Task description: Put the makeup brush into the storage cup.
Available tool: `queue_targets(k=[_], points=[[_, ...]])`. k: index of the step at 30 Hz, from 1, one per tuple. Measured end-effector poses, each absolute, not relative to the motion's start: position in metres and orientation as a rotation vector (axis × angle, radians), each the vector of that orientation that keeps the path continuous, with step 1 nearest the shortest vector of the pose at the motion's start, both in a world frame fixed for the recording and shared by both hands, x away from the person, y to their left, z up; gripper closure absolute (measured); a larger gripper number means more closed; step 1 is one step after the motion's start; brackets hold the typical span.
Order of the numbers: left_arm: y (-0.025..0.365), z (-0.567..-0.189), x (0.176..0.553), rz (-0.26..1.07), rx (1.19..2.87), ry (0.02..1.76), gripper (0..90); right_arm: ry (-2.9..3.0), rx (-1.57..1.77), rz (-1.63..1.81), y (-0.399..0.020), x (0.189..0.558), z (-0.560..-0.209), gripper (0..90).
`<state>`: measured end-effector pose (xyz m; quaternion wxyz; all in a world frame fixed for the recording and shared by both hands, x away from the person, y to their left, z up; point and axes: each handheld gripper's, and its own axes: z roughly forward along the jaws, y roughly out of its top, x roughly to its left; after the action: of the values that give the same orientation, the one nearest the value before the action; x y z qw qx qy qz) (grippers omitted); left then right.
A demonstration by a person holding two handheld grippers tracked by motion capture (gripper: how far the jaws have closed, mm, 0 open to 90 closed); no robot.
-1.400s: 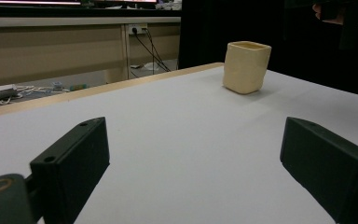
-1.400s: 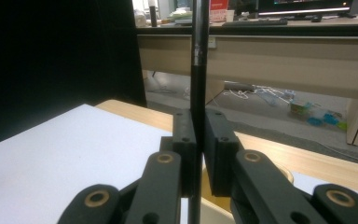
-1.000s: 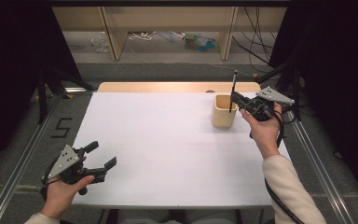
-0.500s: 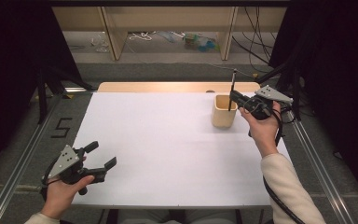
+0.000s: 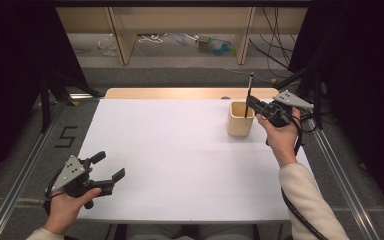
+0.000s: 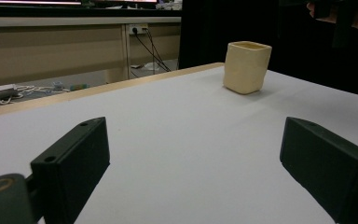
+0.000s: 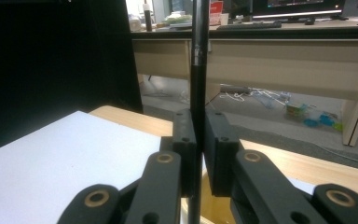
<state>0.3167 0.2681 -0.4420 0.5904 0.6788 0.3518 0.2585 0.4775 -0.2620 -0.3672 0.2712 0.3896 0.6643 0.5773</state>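
Black jaws of the right gripper [image 5: 252,103] are clamped on a thin dark pen [image 5: 249,92], held upright, grip low on the shaft. In the right gripper view the pen [image 7: 198,70] runs straight up between the pads, its lower end heading down into the yellowish opening just below. So pen sits over, prob. partly inside, the wooden cup [image 5: 240,119] at the far right of the white table [image 5: 170,150]. Can't tell whether the tip touches the cup bottom.

Left gripper [image 5: 111,169] rests near the front left corner, jaws wide apart, nothing between them, well apart from the cup. Left gripper view looks across bare tabletop at the cup [image 6: 246,66].

Risks, judged from here:
- Cup looks light and tall for its base, w/ nothing holding it. If the pen drags on the rim or inner wall on the way down, cup could tip or skate toward the far edge.
- Grip is on a narrow round shaft. Any side load at the tip and the pen may pivot in the pads, ending tilted or slipping.
- Release too high: pen drops, may bounce out or lean hard enough to rock the cup.
- Right hand close beside the cup; a careless pull-back could knock it.
- Left gripper too far off to steady anything.
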Motion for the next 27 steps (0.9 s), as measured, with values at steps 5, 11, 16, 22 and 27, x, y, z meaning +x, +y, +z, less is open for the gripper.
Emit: queue_targets(k=[5, 11, 16, 22, 27], points=[[0.2680, -0.4421, 0.3168, 0.601, 1.580, 0.819, 7.8, 1.778, 1.045, 1.561, -0.2609, 0.4789, -0.3671, 84.4], [0.2678, -0.4422, 0.3169, 0.601, 1.581, 0.819, 7.9, 1.791, 1.051, 1.550, -0.2610, 0.4793, -0.3662, 84.4], [0.2679, -0.4423, 0.3170, 0.601, 1.580, 0.819, 7.9, 1.787, 1.055, 1.547, -0.2604, 0.4805, -0.3662, 84.4], [0.2680, -0.4423, 0.3169, 0.601, 1.579, 0.821, 7.9, 1.789, 1.055, 1.552, -0.2586, 0.4822, -0.3664, 84.4], [0.2680, -0.4424, 0.3170, 0.600, 1.580, 0.820, 7.9, 1.789, 1.056, 1.552, -0.2574, 0.4834, -0.3667, 84.4]])
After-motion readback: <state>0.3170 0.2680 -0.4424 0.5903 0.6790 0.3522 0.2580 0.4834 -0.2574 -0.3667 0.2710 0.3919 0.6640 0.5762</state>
